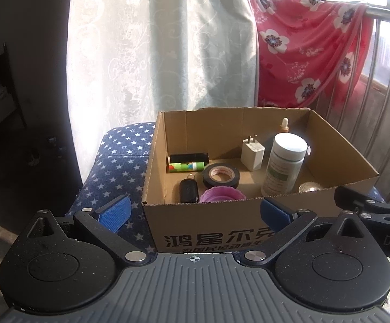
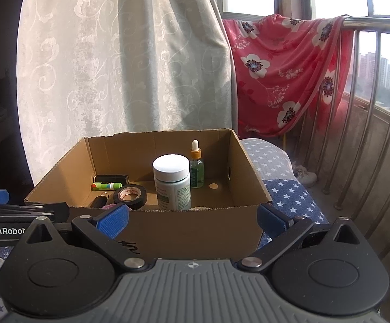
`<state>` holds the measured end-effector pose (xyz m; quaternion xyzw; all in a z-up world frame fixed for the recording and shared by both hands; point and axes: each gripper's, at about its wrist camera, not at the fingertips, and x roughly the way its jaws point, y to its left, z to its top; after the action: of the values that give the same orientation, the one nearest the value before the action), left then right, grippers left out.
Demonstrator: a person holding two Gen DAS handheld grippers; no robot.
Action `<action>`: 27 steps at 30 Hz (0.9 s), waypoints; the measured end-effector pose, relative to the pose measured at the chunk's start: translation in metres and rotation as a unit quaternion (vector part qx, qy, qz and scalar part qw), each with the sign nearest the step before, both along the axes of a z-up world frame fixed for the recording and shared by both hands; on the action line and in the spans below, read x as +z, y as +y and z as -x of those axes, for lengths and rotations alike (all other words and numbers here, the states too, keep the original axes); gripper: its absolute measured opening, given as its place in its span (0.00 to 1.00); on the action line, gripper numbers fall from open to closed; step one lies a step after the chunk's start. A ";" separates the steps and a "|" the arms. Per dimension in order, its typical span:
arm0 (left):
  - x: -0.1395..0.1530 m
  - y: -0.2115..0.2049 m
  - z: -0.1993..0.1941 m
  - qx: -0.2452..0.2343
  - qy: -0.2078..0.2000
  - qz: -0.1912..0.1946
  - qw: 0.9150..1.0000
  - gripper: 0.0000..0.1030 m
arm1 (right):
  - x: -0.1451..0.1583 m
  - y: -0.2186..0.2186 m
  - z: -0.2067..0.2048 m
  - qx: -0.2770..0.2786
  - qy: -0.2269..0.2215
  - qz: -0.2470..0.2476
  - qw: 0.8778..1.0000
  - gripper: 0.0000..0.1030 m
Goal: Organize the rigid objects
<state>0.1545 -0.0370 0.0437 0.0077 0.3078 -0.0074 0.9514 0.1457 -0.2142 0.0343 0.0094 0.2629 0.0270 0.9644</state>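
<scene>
An open cardboard box [image 1: 208,215] [image 2: 181,231] sits on a star-patterned cushion. Inside lie a black tube [image 1: 189,158], a green tube [image 1: 186,167], a roll of black tape [image 1: 221,175] [image 2: 130,193], a black key fob [image 1: 188,191] and a purple lid [image 1: 222,194]. A white plug [image 1: 252,152], a white-capped bottle [image 1: 285,164] [image 2: 172,185] and a dropper bottle [image 2: 196,165] stand upright. My left gripper [image 1: 195,212] is open in front of the box's near wall, holding nothing. My right gripper [image 2: 193,218] is open too, just before the same wall.
The blue star-patterned cushion [image 1: 119,161] [image 2: 289,188] carries the box. A pale curtain [image 2: 127,67] hangs behind it. A red flowered cloth [image 2: 289,75] drapes over a metal railing [image 2: 370,107] at the right. A white shoe [image 2: 306,176] lies on the floor.
</scene>
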 end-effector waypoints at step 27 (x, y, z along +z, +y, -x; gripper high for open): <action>-0.003 -0.004 -0.009 -0.003 0.006 -0.007 1.000 0.98 | -0.004 -0.004 -0.008 -0.001 0.009 -0.003 1.000 1.00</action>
<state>0.1637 -0.0411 0.0408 0.0153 0.3136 -0.0075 0.9494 0.1532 -0.2182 0.0300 0.0124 0.2711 0.0269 0.9621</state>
